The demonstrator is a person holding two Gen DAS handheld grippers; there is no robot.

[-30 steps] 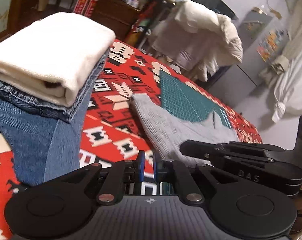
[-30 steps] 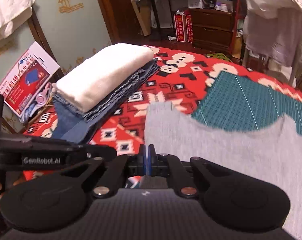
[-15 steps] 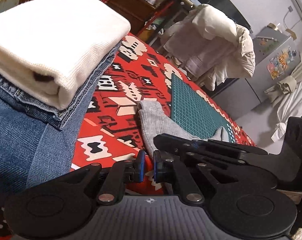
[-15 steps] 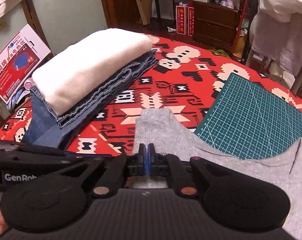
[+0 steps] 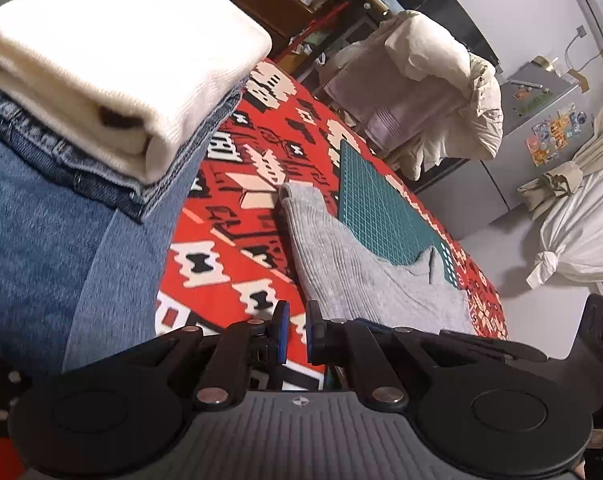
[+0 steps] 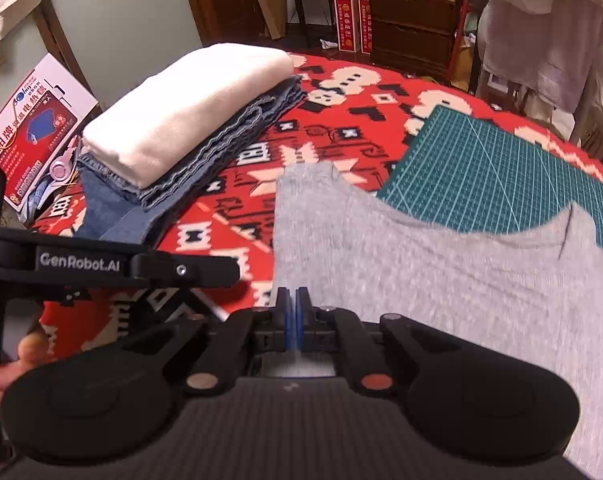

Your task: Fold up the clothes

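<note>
A grey knit garment [image 6: 421, 280] lies flat on the red patterned cloth [image 6: 361, 92], its top edge over a green cutting mat [image 6: 501, 168]. My right gripper [image 6: 292, 316] sits at the garment's near edge, pads pressed together with grey cloth running in under them. In the left wrist view the same garment [image 5: 361, 276] ends just right of my left gripper [image 5: 297, 330], whose pads stand a narrow gap apart with nothing seen between them. A folded cream garment [image 5: 121, 52] rests on folded jeans [image 5: 41, 220] at the left.
The cream and denim stack [image 6: 189, 100] fills the table's left side. A red-and-white box [image 6: 33, 128] leans behind it. A chair draped with pale clothes [image 5: 421, 80] stands beyond the table. A hand [image 6: 5, 372] shows at the lower left.
The grey garment now looks larger and nearer in the right wrist view. In the left wrist view the right gripper has dropped from mid-frame to the lower right. Neither gripper's pad spacing changed.
</note>
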